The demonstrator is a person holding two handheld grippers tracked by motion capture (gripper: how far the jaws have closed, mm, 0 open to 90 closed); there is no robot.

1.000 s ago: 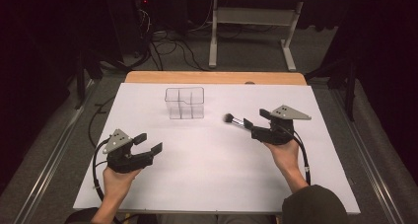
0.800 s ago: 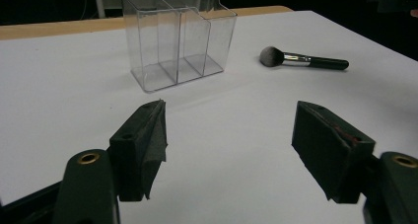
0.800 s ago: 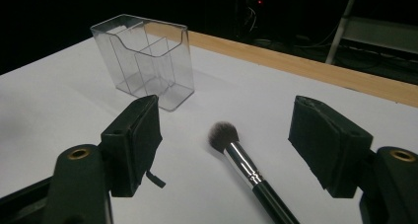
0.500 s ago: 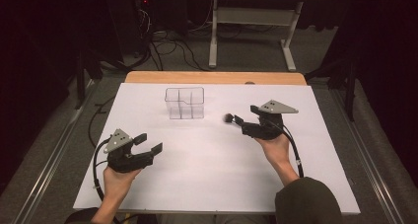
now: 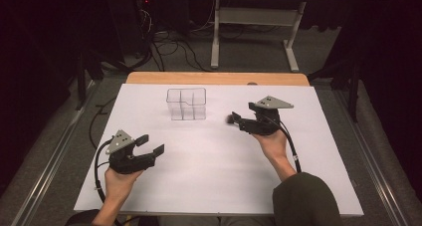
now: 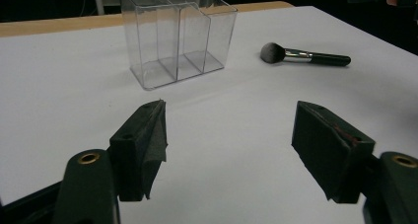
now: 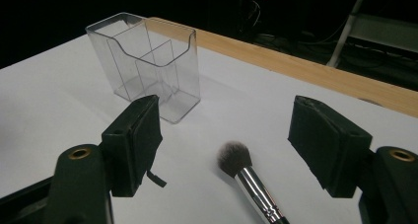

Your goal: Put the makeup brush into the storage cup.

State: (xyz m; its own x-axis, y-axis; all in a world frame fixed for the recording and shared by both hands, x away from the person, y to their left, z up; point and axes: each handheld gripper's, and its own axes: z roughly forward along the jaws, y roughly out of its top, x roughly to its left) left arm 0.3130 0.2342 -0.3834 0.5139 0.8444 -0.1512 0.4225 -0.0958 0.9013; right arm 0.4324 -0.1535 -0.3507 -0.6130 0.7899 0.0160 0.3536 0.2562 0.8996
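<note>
Nearest, at the front left of the white table (image 5: 209, 186): left gripper (image 5: 152, 145), jaws spread wide, nothing between them. Farther back at right: right gripper (image 5: 238, 120), jaws likewise wide apart, poised over a makeup brush (image 7: 246, 177) without clamping it. Lying flat on the sheet, fluffy grey-tipped dark bristles, shiny silver ferrule, black handle (image 6: 328, 59). Beyond, near the far edge, well apart from the bristles: clear plastic organizer (image 5: 186, 104), upright, divided into compartments.
</note>
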